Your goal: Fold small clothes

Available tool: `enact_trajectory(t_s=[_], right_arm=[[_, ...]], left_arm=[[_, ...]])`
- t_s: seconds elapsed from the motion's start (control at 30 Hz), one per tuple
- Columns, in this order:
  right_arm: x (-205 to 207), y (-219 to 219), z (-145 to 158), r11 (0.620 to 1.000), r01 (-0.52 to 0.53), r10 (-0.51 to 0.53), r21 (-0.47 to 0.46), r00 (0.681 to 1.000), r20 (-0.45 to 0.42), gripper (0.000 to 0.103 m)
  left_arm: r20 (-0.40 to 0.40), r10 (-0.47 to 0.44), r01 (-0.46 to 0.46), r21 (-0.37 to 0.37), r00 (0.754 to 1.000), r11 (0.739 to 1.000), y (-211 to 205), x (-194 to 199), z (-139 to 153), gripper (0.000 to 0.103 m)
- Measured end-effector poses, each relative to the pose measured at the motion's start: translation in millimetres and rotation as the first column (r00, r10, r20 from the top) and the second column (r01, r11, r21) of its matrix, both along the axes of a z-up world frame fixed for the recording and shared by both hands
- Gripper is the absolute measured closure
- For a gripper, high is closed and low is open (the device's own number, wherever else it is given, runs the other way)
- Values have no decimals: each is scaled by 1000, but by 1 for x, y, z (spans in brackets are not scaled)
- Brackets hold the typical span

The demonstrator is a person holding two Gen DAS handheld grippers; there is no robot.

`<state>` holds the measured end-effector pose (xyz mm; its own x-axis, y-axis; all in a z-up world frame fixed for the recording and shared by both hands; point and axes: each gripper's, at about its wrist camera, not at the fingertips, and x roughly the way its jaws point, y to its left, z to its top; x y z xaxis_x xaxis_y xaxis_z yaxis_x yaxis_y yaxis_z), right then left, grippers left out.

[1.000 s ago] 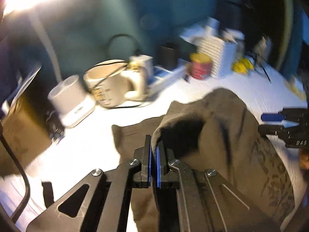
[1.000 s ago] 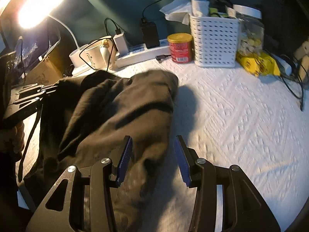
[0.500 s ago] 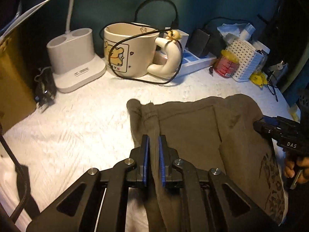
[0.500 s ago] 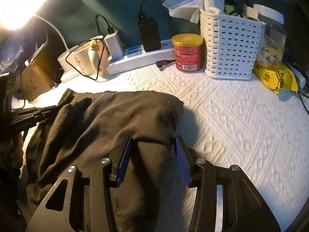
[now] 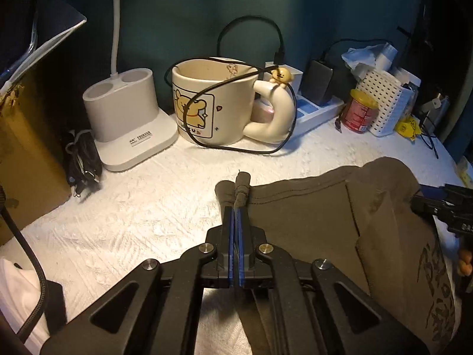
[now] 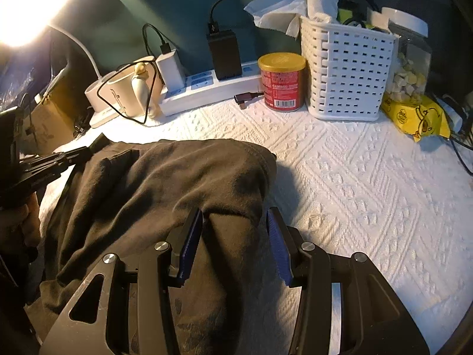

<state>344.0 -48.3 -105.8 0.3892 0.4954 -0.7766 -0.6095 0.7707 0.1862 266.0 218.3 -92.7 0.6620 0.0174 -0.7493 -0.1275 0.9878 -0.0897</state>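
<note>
While its blue-padded jaws pinch a bunched edge of the dark olive printed cotton garment [image 5: 310, 207] on the white textured tablecloth [image 6: 354, 177], the left gripper [image 5: 235, 216] stays clenched; the right gripper [image 6: 235, 236] straddles cloth, released. Farther off, a red tin [image 6: 281, 81] reads "GAMBOU".

— What stands along the dark teal wall?

— A cream ceramic mug with a bear print [image 5: 212, 103], a black cable [image 5: 236, 145] looped over it, beside a white plastic lamp base [image 5: 130, 118]. To the right, a white power strip [image 6: 207, 88] with a black adapter [image 6: 223, 53] plugged in.

— And past that?

— A red tin with a gold lid [image 6: 282, 80], touching a white perforated plastic basket [image 6: 346, 74]. A yellow packet [image 6: 414, 115] lies on the white textured cloth [image 6: 369, 177].
</note>
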Motion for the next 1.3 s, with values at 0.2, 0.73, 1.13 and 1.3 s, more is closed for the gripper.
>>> enact_trajectory(t_s=[0.2,0.73,1.13,1.3], right_arm=[[-15,-9,8,1000,3,-3,8,1000,12,55],[-64,-34,27,1000,3,-4,23,999,49,55],[-112,-46,32,1000,-7,5,21,997,74,55],[-129,-58,32,1000,5,-6,20,997,78,55]], left_arm=[[-34,25,-25,5,999,1000,3,-10,12,99],[-53,-2,-1,-53,999,999,-36,-122,25,62],[-8,-73,71,-154,997,985,-68,-190,31,62],[28,-129,132,-202,991,970,-81,-212,34,62]])
